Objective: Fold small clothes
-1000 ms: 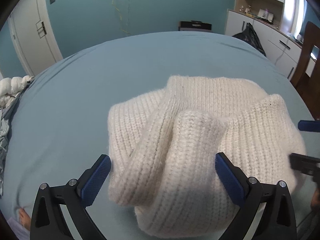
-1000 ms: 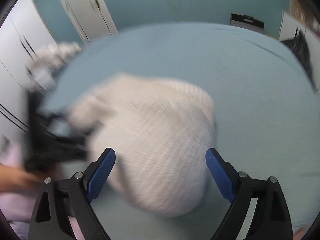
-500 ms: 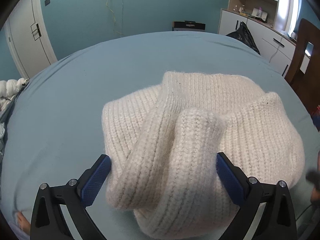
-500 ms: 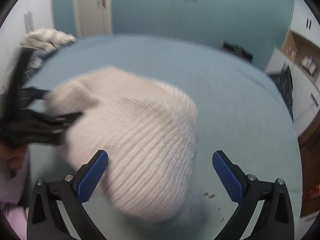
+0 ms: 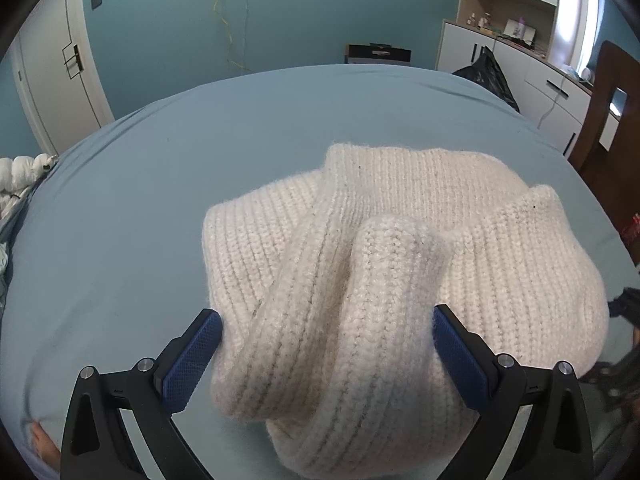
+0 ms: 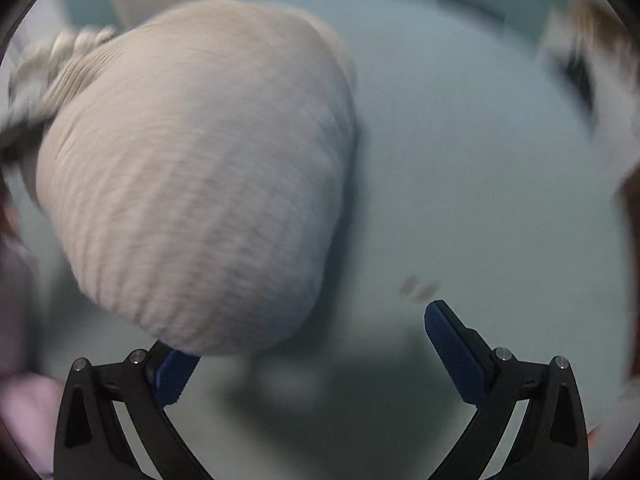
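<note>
A cream chunky-knit sweater (image 5: 400, 264) lies bundled on the blue bed sheet (image 5: 168, 184), its body folded into a rough block with one thick sleeve draped over the front toward the camera. In the left wrist view the left gripper (image 5: 326, 354) hangs over the near edge of the knit, fingers (image 5: 192, 360) spread wide on either side of the sleeve roll — gripping nothing. The right wrist view is heavily motion-blurred; the sweater (image 6: 200, 184) fills its left half, and the right gripper (image 6: 316, 356) is also wide open, its left finger partly hidden behind the knit, its right finger (image 6: 456, 356) over bare sheet (image 6: 480, 160). Beyond the bed stand a teal wall (image 5: 320, 12), a white door (image 5: 52, 72) and white cabinets (image 5: 532, 76).
</note>
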Motion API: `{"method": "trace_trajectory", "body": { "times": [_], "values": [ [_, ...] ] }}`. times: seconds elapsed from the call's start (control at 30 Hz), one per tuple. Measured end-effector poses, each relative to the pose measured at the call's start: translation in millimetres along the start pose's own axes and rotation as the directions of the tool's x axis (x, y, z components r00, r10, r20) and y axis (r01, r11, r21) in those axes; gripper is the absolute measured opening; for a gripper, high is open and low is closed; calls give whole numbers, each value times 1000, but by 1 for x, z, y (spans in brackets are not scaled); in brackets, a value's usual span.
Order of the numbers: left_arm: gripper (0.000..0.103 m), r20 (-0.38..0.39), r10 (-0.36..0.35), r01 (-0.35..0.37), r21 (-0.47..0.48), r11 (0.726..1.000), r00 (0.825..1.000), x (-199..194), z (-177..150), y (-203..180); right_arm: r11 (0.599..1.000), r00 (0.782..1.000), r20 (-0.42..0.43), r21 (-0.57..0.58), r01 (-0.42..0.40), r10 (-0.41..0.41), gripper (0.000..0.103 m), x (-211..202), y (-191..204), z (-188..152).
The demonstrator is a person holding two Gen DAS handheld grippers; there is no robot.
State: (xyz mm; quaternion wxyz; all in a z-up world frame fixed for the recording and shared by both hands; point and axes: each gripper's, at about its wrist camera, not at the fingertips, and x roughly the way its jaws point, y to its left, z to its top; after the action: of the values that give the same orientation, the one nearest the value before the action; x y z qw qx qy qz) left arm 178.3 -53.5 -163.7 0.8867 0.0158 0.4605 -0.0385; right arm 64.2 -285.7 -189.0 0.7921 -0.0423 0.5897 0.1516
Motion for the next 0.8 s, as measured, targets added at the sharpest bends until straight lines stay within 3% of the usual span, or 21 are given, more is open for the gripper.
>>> {"method": "trace_trajectory", "body": {
  "times": [0.07, 0.17, 0.23, 0.3, 0.37, 0.47, 0.53, 0.6, 0.7, 0.8],
  "values": [
    [103, -1, -12, 12, -6, 1000, 1000, 1, 0, 3, 998, 998, -1, -17, -66, 66, 98, -17, -4, -5],
    [103, 2, -10, 10, -6, 1000, 1000, 1, 1, 4, 982, 981, 102, -102, -157, 167, 98, -68, -5, -1],
    [103, 4, -5, 5, -3, 1000, 1000, 1, 1, 4, 967, 946, 202, -34, -251, 252, 98, -104, -19, 13],
    [103, 2, 0, 0, -7, 1000, 1000, 0, 0, 4, 961, 937, 255, 78, -267, 240, 98, -117, -35, 33],
    [103, -1, 1, -1, -10, 1000, 1000, -1, 0, 3, 959, 958, 234, 188, -213, 167, 98, -110, -48, 57],
    [103, -3, 3, -3, -12, 1000, 1000, -2, 0, 3, 938, 973, 176, 286, -196, 150, 98, -80, -60, 94],
    [103, -2, 4, -4, -23, 1000, 1000, -1, 0, 5, 937, 983, 101, 298, -180, 156, 98, -53, -51, 98],
    [103, -9, -3, 2, -49, 999, 1000, 0, 1, 8, 915, 973, 73, 331, -233, 221, 101, -26, -52, 99],
    [103, -4, -15, 15, -59, 998, 1000, 0, -2, 8, 853, 948, 114, 414, -318, 298, 101, -12, -64, 90],
    [103, -10, -30, 29, -58, 998, 1000, 0, -4, 9, 822, 931, 95, 445, -355, 351, 101, -23, -75, 85]
  ]
}}
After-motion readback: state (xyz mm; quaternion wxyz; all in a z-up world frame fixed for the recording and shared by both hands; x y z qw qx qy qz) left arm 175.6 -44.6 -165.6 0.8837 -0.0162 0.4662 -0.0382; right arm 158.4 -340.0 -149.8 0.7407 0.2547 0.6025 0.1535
